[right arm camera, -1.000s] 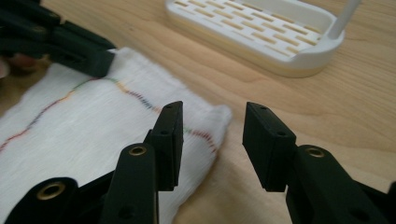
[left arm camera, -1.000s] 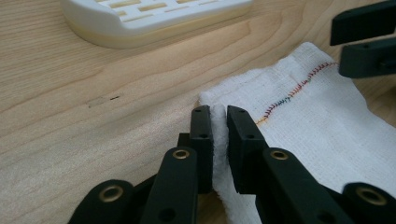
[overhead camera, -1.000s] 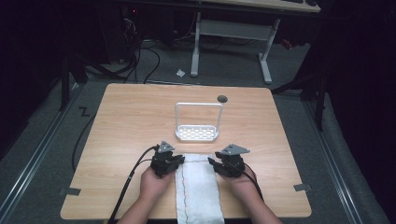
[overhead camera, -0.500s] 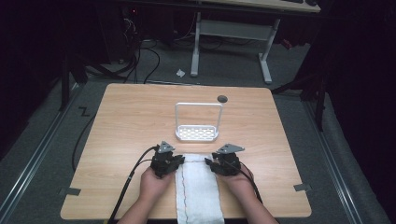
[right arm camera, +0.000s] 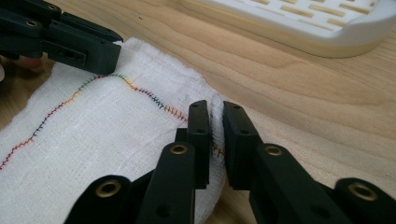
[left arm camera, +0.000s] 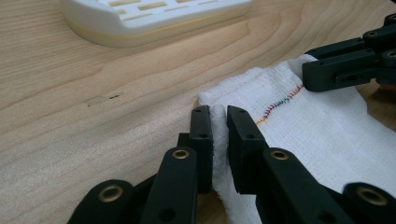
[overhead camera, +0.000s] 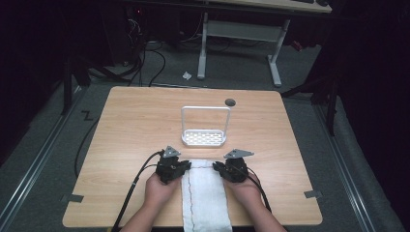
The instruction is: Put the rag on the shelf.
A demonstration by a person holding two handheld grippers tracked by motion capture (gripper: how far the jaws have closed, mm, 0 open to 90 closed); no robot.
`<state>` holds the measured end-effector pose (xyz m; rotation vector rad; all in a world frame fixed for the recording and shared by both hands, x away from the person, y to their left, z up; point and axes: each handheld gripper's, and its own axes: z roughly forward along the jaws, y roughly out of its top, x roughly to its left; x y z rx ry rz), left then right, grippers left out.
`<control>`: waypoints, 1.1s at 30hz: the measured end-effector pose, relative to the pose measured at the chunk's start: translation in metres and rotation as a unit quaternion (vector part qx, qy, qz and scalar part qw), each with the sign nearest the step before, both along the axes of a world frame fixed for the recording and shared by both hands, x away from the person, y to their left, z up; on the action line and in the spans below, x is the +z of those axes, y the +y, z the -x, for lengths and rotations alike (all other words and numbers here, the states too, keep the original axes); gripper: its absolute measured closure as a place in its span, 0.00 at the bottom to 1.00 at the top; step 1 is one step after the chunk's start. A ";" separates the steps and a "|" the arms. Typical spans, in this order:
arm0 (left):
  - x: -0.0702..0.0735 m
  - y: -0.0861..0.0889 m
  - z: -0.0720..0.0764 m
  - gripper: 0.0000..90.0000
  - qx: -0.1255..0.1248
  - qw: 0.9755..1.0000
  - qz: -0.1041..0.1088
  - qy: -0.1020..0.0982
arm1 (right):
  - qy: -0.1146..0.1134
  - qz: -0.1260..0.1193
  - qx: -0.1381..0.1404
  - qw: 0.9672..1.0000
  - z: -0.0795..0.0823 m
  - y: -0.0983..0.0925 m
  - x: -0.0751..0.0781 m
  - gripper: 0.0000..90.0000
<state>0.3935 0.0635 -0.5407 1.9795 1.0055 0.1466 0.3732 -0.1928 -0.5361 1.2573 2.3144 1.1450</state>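
R claw (overhead camera: pixel 218 167) inward (both pinching cloth (overhead camera: pixel 205 198))

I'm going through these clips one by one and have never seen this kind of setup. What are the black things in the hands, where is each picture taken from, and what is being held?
No robot here: a person holds a hand-operated gripper in each hand, and each gripper carries its own camera.

The high view looks down on a wooden table. The left gripper and right gripper sit at the two far corners of a white cloth that runs toward the person. Beyond it stands a white slotted rack with a tall wire handle.

The other two pictures look along each gripper's own black fingers. In the left gripper view, the fingers are closed on a fold of the cloth's edge. The right gripper view shows the same on the other corner. The cloth has a multicoloured stitched line.
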 end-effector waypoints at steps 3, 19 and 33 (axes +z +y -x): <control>0.001 0.000 0.001 0.91 -0.001 1.000 -0.001 -0.008 | -0.020 0.010 0.001 1.000 0.003 0.002 0.005 0.95; 0.057 0.000 0.011 0.92 0.003 0.995 0.056 -0.083 | -0.110 -0.036 0.000 0.993 0.019 -0.005 0.049 0.96; 0.134 -0.001 0.014 0.92 -0.001 0.982 0.081 -0.168 | -0.189 -0.058 -0.006 0.980 0.019 -0.010 0.128 0.96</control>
